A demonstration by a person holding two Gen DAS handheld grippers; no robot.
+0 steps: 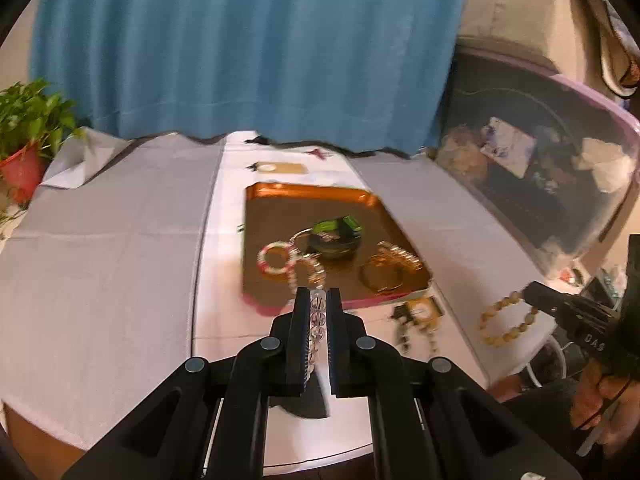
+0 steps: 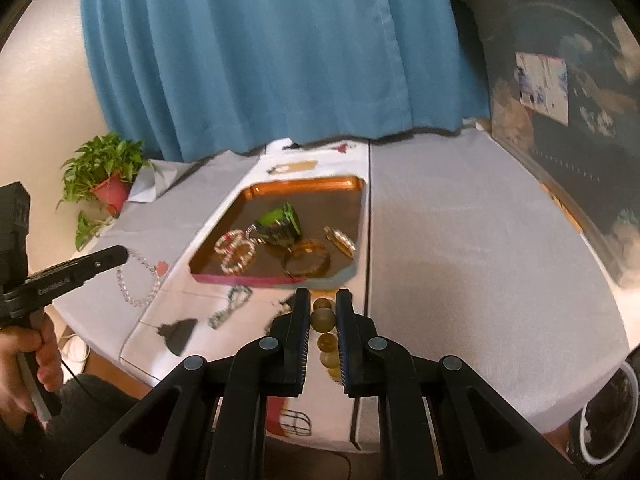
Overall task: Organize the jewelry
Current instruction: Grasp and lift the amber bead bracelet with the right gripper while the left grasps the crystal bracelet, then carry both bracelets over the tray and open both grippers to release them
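My left gripper (image 1: 318, 293) is shut on a clear bead bracelet (image 1: 317, 322); seen from the right wrist, the bracelet (image 2: 136, 286) hangs in a loop from the left gripper (image 2: 120, 256). My right gripper (image 2: 323, 294) is shut on an amber bead bracelet (image 2: 324, 320), which dangles from the right gripper (image 1: 532, 292) as a loop (image 1: 508, 322) above the table. Ahead lies a copper tray (image 1: 312, 192) holding a red-and-white bead bracelet (image 1: 276, 258), a green bangle (image 1: 338, 228) and gold bangles (image 1: 382, 276).
Loose pieces lie on the white cloth in front of the tray: a black-and-yellow piece (image 1: 416, 314), a beaded bracelet (image 2: 232, 306), a black tassel (image 2: 178, 332). A potted plant (image 2: 108, 176) stands far left, a blue curtain (image 1: 248, 48) behind, a plastic storage bin (image 1: 540, 160) right.
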